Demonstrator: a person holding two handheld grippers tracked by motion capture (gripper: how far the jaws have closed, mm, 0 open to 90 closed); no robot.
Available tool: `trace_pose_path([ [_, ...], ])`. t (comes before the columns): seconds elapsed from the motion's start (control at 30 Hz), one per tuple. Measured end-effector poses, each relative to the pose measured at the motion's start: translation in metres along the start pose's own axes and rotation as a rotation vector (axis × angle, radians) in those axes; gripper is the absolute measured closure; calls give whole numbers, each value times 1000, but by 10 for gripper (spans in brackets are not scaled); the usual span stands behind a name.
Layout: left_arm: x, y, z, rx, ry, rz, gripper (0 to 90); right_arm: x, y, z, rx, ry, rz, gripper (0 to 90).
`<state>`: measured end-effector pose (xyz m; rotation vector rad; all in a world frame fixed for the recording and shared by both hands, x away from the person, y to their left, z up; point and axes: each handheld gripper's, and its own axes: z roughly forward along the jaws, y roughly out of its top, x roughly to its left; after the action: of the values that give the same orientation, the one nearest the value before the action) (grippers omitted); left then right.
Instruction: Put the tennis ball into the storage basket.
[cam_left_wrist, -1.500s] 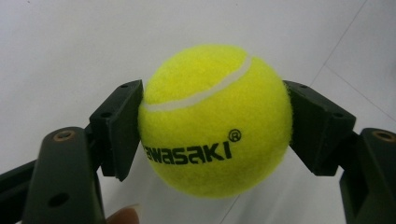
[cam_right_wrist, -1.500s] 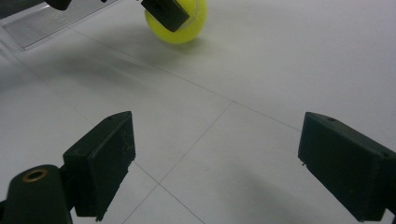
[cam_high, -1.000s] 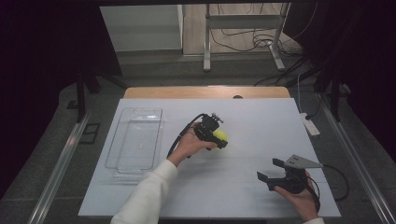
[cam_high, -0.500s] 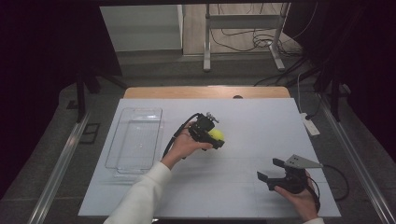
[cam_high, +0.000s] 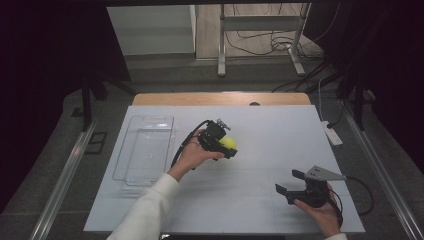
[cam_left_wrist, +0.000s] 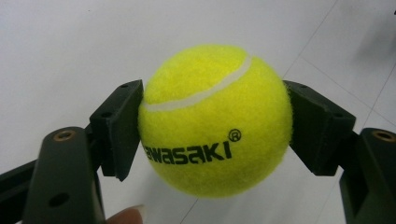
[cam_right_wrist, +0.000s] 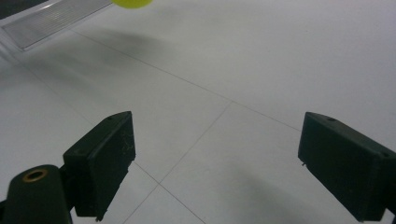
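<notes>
Gripping a yellow tennis ball (cam_left_wrist: 215, 121), the left claw (cam_high: 223, 145) has both black jaws pressed flat against the ball's sides in the left gripper view; black lettering "awasaki" with an ® mark and a white seam curve show on the felt. A fingertip (cam_left_wrist: 126, 215) peeks in at that view's bottom edge. In the high view the tennis ball (cam_high: 229, 144) sits just left of frame centre, above the white bench (cam_high: 280, 135); the pictures don't settle whether it touches the surface. The left hand (cam_high: 192, 155) wraps the claw body, white sleeve (cam_high: 147, 210) running down to the bottom edge, black cable (cam_high: 182, 145) looping off the claw's left side.

Clear plastic tray (cam_high: 145, 150) lies on the bench left of the hand, near but apart, long side running up-frame. In the right gripper view the tray's edge (cam_right_wrist: 51, 18) shows upper left, and the ball's underside (cam_right_wrist: 132, 3) clips the top edge.

Right claw (cam_high: 291, 182) at lower right of the high view, jaws spread wide with nothing between them, held by the right hand (cam_high: 320, 210), grey three-cornered plate (cam_high: 322, 173) on top; right gripper view shows bare white bench (cam_right_wrist: 233, 70) with thin seam lines between the two jaws.

White power strip (cam_high: 331, 132) sits at the bench's right edge. Cables (cam_high: 260, 42) on the floor beyond, upper centre.
</notes>
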<state>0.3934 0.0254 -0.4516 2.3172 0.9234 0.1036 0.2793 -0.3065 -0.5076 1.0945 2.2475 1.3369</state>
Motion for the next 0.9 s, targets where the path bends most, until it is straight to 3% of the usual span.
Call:
trace_pose_path([
  [0.9,16,-7,-41,-80,50,-27,267,-1,1,-1,-7,0,1,111],
])
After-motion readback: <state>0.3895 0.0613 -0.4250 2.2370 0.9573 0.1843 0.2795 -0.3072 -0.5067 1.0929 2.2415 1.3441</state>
